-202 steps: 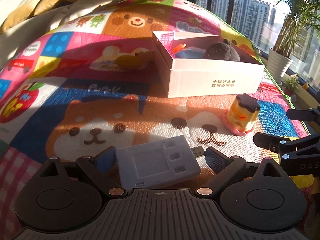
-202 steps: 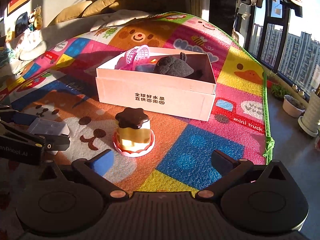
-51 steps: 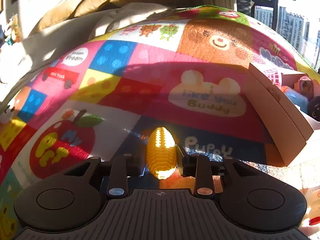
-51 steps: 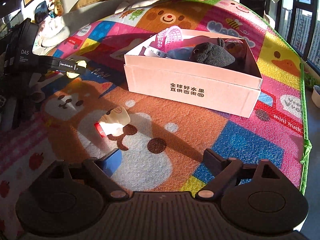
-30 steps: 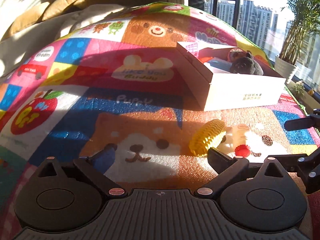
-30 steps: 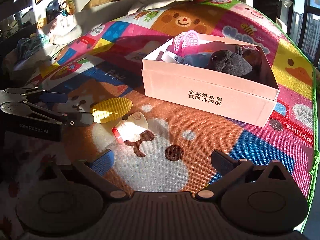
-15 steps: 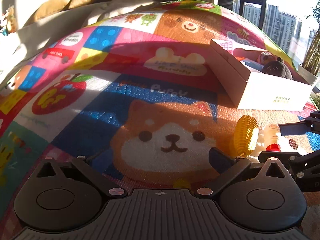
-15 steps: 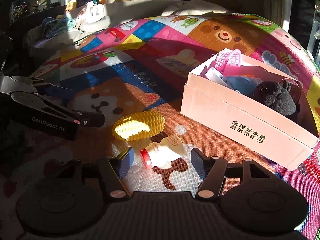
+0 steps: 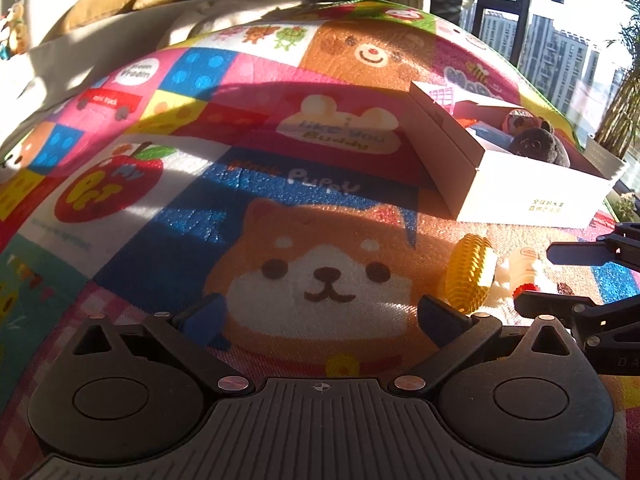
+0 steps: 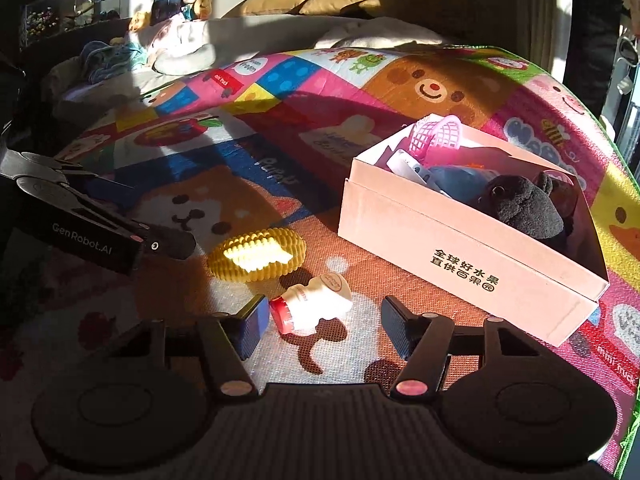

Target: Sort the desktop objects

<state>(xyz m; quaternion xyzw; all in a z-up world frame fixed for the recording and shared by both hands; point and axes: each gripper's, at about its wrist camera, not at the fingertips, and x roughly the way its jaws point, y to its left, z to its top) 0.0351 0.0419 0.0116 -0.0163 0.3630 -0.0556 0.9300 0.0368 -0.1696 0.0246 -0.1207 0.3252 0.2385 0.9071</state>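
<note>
A small white bottle with a red cap point(image 10: 316, 300) lies on its side on the play mat, between the jaws of my right gripper point(image 10: 324, 320). Those jaws are closing; the left pad is close to the cap and the right pad stands apart from the bottle. A yellow toy corn cob point(image 10: 256, 260) lies just beyond it. My left gripper point(image 9: 322, 316) is open over the dog picture with nothing in it; the corn cob point(image 9: 470, 276) and the bottle point(image 9: 524, 268) lie to its right. The pink cardboard box point(image 10: 460, 256) stands at the right.
The box holds a dark plush toy point(image 10: 520, 208), a pink mesh basket point(image 10: 436, 136) and other items. The colourful play mat point(image 9: 168, 240) covers the floor. Cushions and bedding point(image 10: 280, 0) lie at the far edge. A potted plant point(image 9: 616, 120) stands by the window.
The left gripper let go of the corn cob beside the bottle and drew back to the left. The right gripper moved in around the bottle and its jaws narrowed.
</note>
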